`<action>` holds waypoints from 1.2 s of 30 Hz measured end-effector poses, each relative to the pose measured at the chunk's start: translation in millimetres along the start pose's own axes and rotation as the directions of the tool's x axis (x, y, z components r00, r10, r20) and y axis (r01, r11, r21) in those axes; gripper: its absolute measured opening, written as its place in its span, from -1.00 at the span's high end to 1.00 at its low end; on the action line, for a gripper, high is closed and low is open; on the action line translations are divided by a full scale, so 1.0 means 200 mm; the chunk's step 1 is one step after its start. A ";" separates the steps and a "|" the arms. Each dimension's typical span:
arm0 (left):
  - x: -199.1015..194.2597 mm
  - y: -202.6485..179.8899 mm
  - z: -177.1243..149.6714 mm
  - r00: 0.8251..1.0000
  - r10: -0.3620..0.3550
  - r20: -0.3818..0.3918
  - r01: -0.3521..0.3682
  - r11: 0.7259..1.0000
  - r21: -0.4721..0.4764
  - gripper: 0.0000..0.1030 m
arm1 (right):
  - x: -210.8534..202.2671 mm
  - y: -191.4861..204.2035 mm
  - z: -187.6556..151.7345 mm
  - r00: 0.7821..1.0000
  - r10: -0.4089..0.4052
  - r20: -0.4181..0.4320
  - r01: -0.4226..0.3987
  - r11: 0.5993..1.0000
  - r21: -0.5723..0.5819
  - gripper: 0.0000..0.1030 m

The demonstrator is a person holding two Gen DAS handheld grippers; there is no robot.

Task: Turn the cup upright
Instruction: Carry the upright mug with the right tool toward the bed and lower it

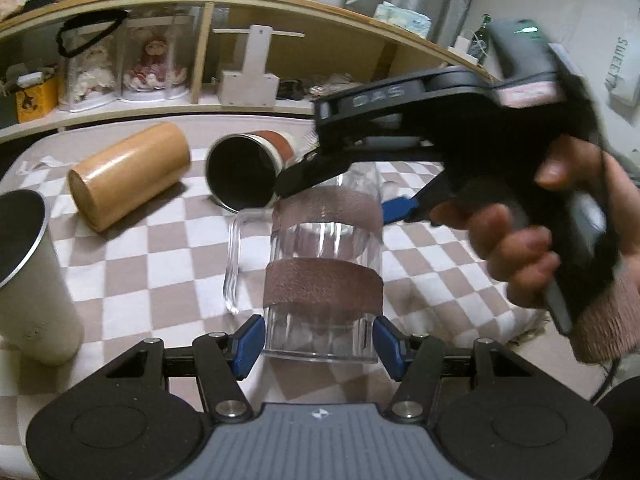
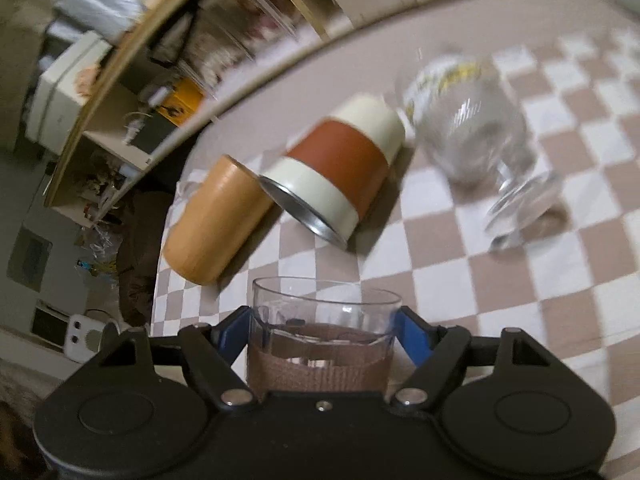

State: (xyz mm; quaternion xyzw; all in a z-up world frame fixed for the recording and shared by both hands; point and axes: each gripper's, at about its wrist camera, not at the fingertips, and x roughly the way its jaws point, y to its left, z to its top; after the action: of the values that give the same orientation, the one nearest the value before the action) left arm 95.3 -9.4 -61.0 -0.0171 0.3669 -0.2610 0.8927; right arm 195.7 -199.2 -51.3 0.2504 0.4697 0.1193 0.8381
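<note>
A clear glass mug with two brown tape bands and a side handle stands upright on the checkered cloth. My left gripper has its blue pads against the mug's base on both sides. My right gripper comes in from the right and clasps the mug near its rim. In the right wrist view the mug's rim and upper band sit between the right gripper's blue pads.
A wooden cylinder and a brown-and-cream cup lie on their sides behind the mug. A grey metal tumbler stands at the left. A stemmed glass lies on the cloth. A shelf runs along the back.
</note>
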 end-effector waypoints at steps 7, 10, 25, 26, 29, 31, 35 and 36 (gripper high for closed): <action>-0.05 -0.02 -0.01 0.996 -0.084 0.040 0.086 0.996 -0.040 -0.23 | -0.29 -0.01 -0.14 0.979 -0.055 0.195 0.088 0.982 -0.165 -0.50; -0.05 -0.04 0.00 0.996 -0.071 0.046 0.073 0.997 -0.033 -0.23 | -0.42 -0.05 -0.20 0.953 -0.107 0.283 0.170 0.963 -0.208 -0.50; -0.06 -0.07 0.00 0.996 -0.002 0.089 0.002 1.000 0.001 -0.23 | -0.77 -0.47 -0.28 0.683 -0.390 0.618 0.588 0.795 -0.147 -0.49; -0.06 -0.08 0.00 0.996 0.001 0.092 -0.001 1.000 0.007 -0.23 | -0.77 -0.49 -0.28 0.669 -0.397 0.629 0.595 0.793 -0.132 -0.49; -0.05 -0.09 0.00 0.996 0.000 0.090 -0.001 1.000 0.011 -0.23 | -0.76 -0.55 -0.27 0.623 -0.413 0.664 0.611 0.788 -0.084 -0.49; -0.05 -0.09 0.00 0.996 -0.001 0.088 0.000 1.000 0.011 -0.23 | -0.74 -0.57 -0.26 0.596 -0.430 0.679 0.635 0.769 -0.071 -0.49; -0.04 -0.08 0.01 0.995 -0.002 0.095 0.002 1.000 0.001 -0.23 | -0.71 -0.62 -0.23 0.555 -0.467 0.688 0.676 0.735 -0.046 -0.49; -0.05 -0.08 0.01 0.995 -0.003 0.097 0.004 1.000 -0.002 -0.23 | -0.71 -0.64 -0.22 0.553 -0.475 0.684 0.674 0.738 -0.033 -0.49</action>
State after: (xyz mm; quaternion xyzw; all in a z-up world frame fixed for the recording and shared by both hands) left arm 83.4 -20.0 -50.0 -0.0316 0.3232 -0.2609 0.9091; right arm 79.0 -355.7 -34.6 -0.0214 0.1903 -0.1887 0.9632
